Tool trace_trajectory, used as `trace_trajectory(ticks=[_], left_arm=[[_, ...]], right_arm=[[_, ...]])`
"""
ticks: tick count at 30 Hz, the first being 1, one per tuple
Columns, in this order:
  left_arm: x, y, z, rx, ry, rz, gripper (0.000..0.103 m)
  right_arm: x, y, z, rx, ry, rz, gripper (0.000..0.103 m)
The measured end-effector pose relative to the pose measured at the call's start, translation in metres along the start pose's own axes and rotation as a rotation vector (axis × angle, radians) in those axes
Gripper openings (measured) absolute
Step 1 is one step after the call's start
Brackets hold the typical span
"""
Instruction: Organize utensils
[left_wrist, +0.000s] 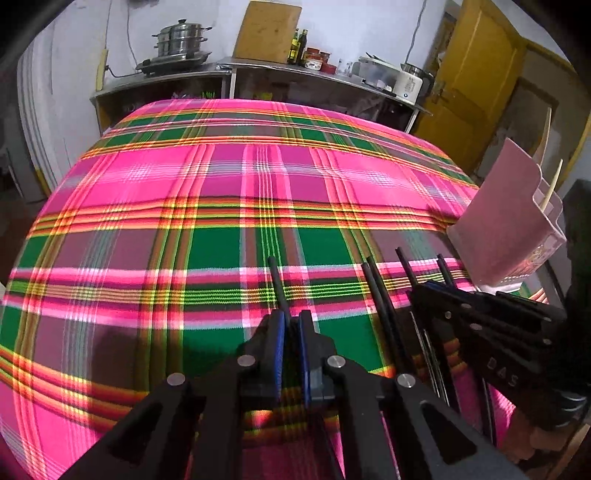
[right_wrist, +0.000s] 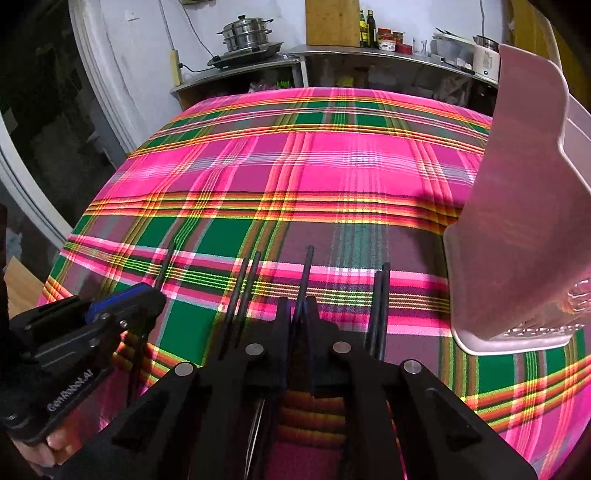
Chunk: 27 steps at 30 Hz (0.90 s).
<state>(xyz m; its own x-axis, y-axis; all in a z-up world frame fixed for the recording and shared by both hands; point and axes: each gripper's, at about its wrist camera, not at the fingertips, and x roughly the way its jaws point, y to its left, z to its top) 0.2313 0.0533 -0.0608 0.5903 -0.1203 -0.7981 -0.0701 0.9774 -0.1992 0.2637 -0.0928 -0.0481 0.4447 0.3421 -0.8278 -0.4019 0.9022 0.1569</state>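
L claw (left_wrist: 291, 325) grips black chopstick (left_wrist: 275, 280), thin, matte

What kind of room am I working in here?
Most likely a home kitchen: a stacked steel steamer pot on a cooktop, oil bottles and jars on a metal counter, and a plaid-covered table in front.

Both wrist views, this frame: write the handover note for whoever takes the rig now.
Left gripper: shut on one black chopstick.
Right gripper: shut on another black chopstick.
Loose black chopsticks lie on the plaid tablecloth between and beside the grippers.
Pink utensil holder stands at the right, with two pale chopsticks already in it.
Left to do: drop the held ones in, then the rest.
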Motion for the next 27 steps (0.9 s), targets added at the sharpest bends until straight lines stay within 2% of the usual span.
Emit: trace_trajectory(ticks=[3,9,27], left_arm=[[-0.001,0.002,0.001,-0.01,0.011,-0.028,0.007],[-0.027,-0.003,0.005,0.006,-0.036,-0.063,0.006],[-0.145,-0.026,0.023,0.071,-0.221,-0.154,0.005]], right_arm=[[-0.005,-0.002,0.0,0.02,-0.004,0.024,0.006],[-0.033,-0.007,0.001,0.039,-0.061,0.051,0.006],[-0.146,-0.005,0.004,0.04,-0.259,0.063,0.005]])
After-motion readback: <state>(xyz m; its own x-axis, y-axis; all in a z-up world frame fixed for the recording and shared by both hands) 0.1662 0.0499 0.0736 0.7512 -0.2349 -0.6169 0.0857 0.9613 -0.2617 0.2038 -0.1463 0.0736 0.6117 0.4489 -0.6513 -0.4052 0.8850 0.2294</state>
